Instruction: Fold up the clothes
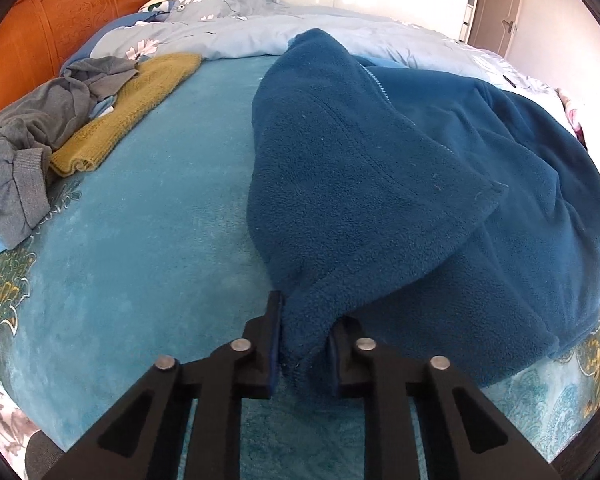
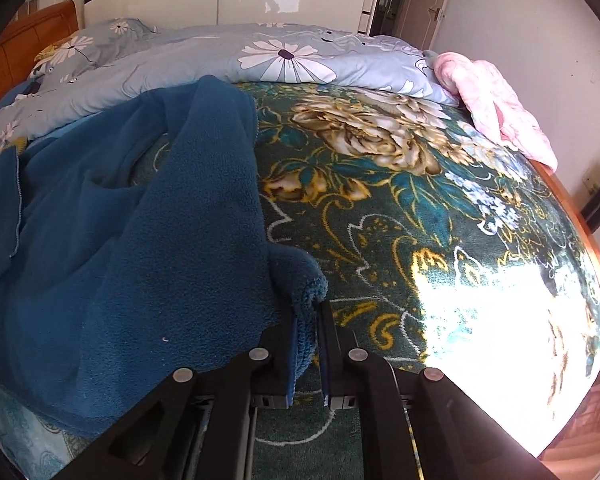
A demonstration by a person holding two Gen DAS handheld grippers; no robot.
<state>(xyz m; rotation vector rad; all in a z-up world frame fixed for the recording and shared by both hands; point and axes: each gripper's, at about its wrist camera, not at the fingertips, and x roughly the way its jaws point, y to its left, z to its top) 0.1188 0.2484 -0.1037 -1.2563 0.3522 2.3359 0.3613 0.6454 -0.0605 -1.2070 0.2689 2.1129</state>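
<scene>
With both grippers closed on cloth at the near edge of the bed, the step in hand appears to be the first fold of the blue fleece jacket (image 1: 380, 168). The left gripper (image 1: 304, 344) pinches a bunched corner of the fleece between its jaws, and the fabric rises from that pinch in a taut, lifted panel whose free corner hangs over the rest of the garment. The right gripper (image 2: 309, 336) clamps a thin edge of the same jacket, seen edge-on between nearly closed jaws. The jacket lies across the teal blanket (image 1: 140, 240), its zipper (image 1: 384, 92) exposed, and reaches from the near edge toward the floral duvet (image 2: 220, 60) heaped along the far side. A grey garment (image 1: 32, 132) and a mustard knit (image 1: 132, 112) wait near the headboard (image 1: 40, 28) at the far left corner; a pink cloth (image 2: 496, 104) rests at the right edge. The next move probably calls for both grips to travel together, carrying the held edge over the body of the jacket and laying it flat before release, keeping tension even so the fleece does not bunch.
</scene>
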